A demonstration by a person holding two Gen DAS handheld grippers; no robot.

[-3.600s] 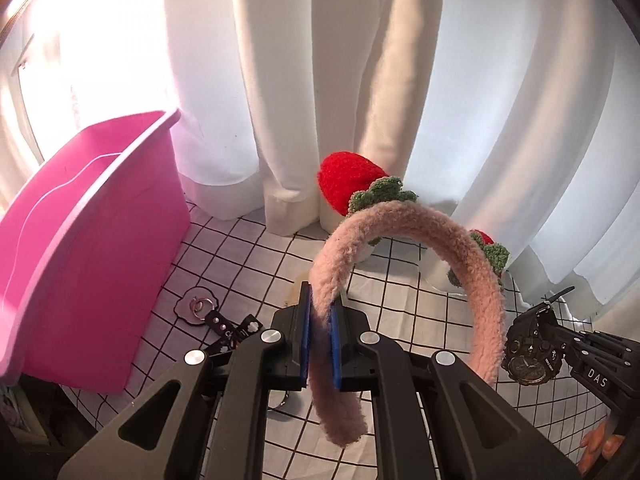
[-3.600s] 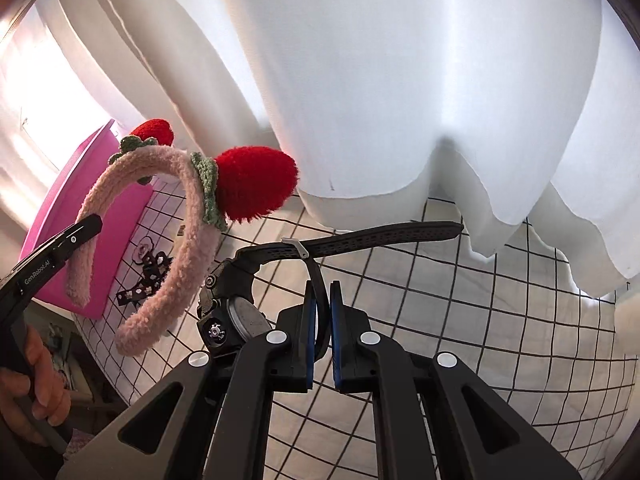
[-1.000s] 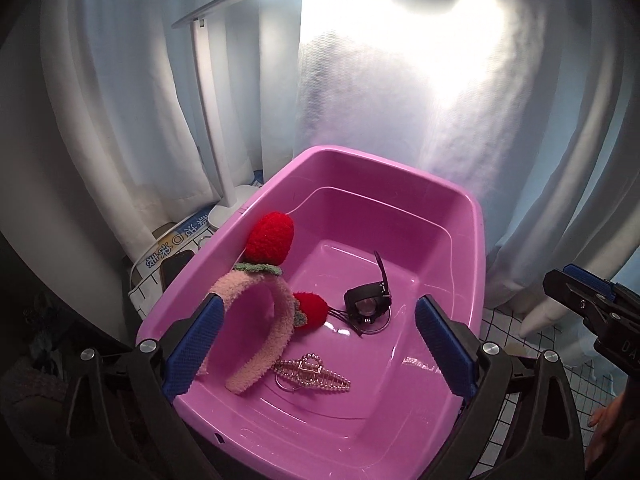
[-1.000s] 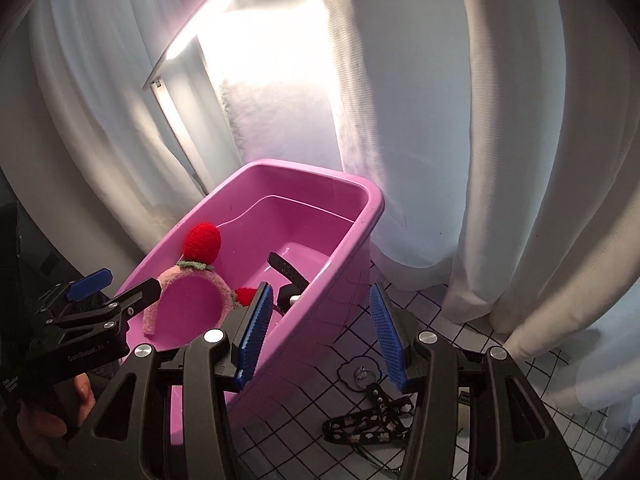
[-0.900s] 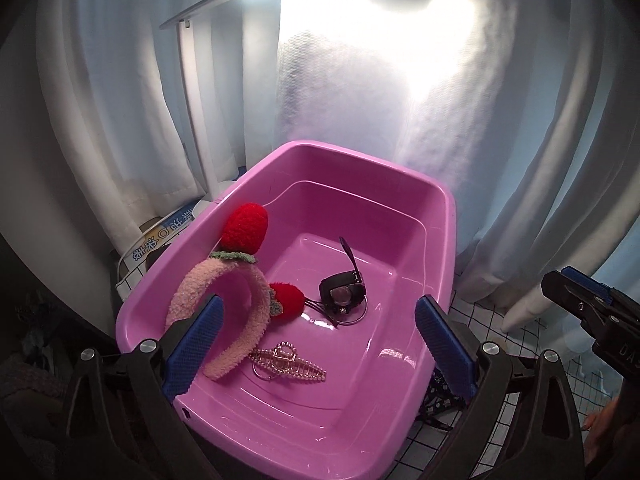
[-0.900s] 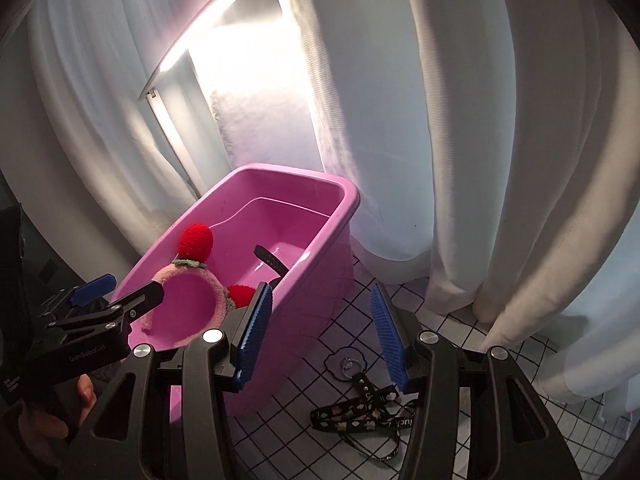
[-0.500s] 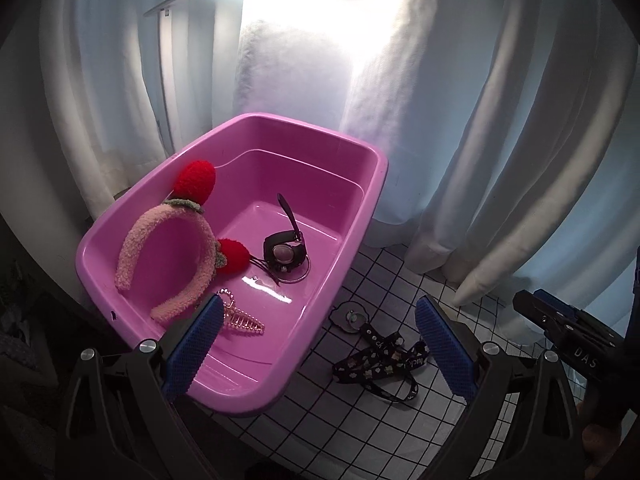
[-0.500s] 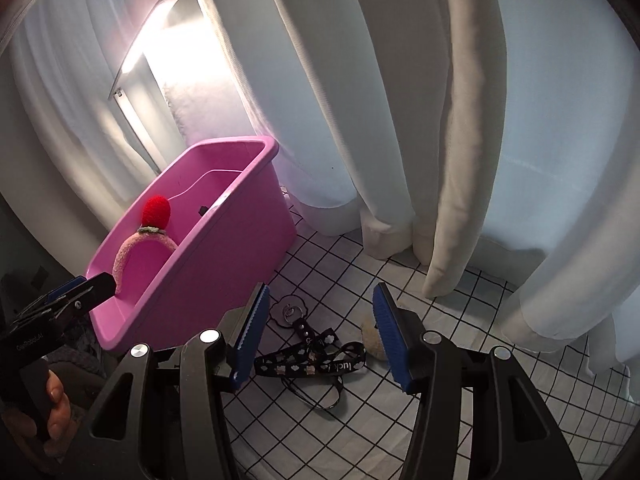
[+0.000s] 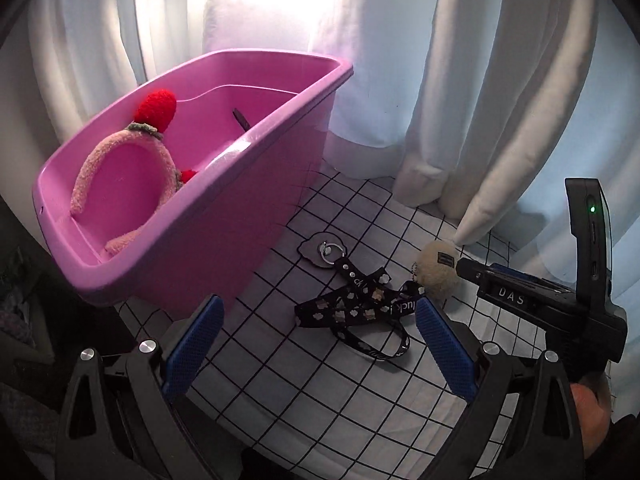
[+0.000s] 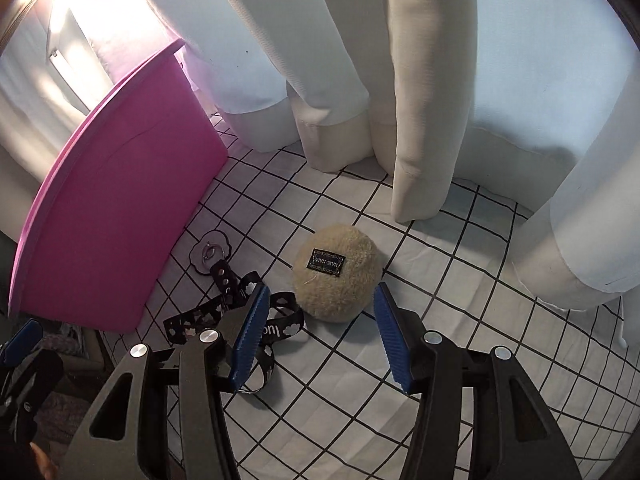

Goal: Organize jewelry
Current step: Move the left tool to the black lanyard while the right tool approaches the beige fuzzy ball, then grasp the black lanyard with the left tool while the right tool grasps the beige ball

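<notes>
L gripper (image 9: 316,344): wide open, empty; above checked cloth (image 9: 280,384)
R gripper (image 10: 318,330): open, nothing held; fluffy ball (image 10: 336,276) just past its tips
black strap (image 9: 352,308): flat on cloth, btwn ball & pink tub (image 9: 224,216); ring end near tub
tub: fuzzy headband (image 9: 128,184) w/ red berry inside
far back: white curtains (image 9: 480,80)

Open checked tabletop (image 10: 360,380) is seen in front of the cream pompom (image 10: 336,276) and to its right. On the left, passage is blocked by the tall wall of the pink tub (image 9: 224,216). Behind, the way is closed by the white curtain (image 10: 420,100) folds resting on the tabletop. The black strap (image 9: 352,308) is spread flat between tub and pompom, possibly touching the latter
</notes>
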